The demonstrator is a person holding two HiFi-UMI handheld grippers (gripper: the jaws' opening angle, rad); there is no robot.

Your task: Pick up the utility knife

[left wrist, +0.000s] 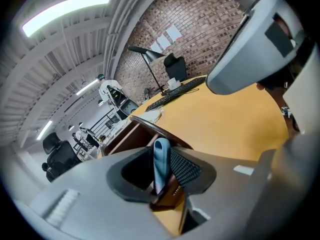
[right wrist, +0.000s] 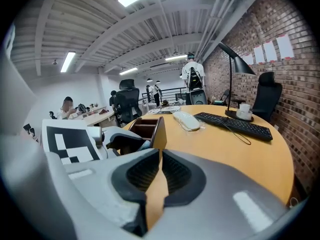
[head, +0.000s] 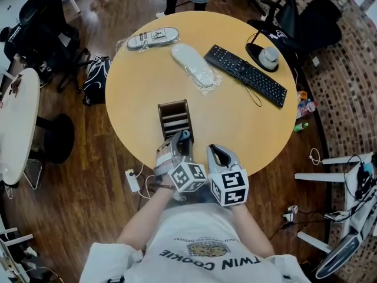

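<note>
Left gripper's [left wrist: 159,170] ribbed jaws stand parted around the slim blue plastic utility knife [left wrist: 161,154]; right gripper's [right wrist: 160,176] jaws are closed, empty.

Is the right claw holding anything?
No, the right claw is closed to a thin slit, and only the yellow table shows through it.
</note>
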